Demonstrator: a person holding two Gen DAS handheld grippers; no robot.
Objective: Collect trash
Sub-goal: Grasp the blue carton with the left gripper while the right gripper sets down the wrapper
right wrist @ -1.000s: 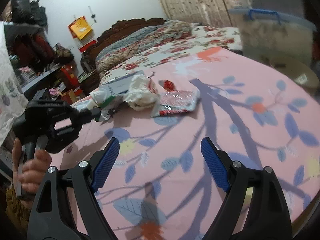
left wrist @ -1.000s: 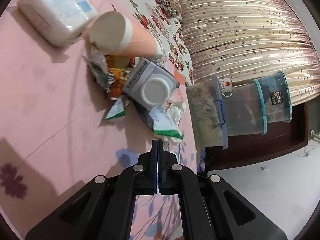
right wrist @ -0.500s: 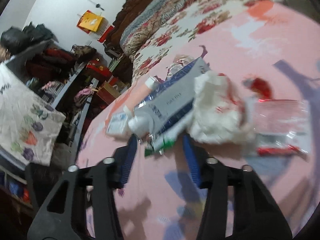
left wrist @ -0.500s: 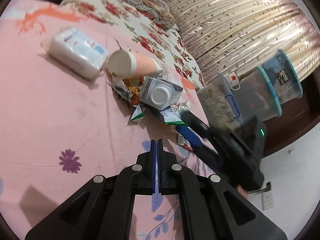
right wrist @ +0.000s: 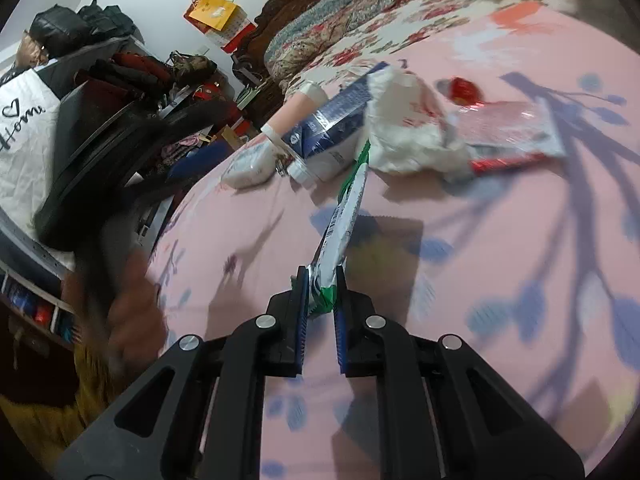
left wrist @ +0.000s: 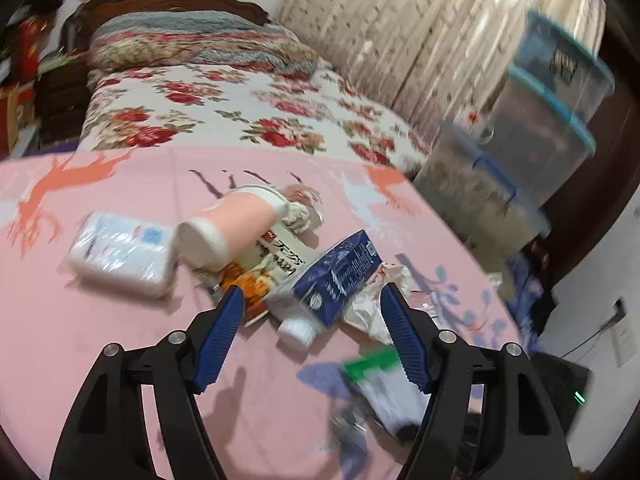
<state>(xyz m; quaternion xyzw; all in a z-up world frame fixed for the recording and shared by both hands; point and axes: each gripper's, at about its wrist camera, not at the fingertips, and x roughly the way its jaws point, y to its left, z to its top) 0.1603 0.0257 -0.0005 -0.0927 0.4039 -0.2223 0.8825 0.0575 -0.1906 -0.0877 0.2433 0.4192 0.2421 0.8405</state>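
Right wrist view: right gripper [right wrist: 322, 286] has just closed, pinching one end of the green-and-white wrapper [right wrist: 344, 216], a light, limp, slippery film trailing toward the litter pile on the pink bedspread [right wrist: 500, 248]; left gripper [left wrist: 312, 316], newly spread, holds nothing.

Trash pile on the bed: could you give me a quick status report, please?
Right gripper shut on green-and-white wrapper, jaws just closed. Left gripper open, empty, jaws just opened. Blue carton, pink cup still on bedspread.
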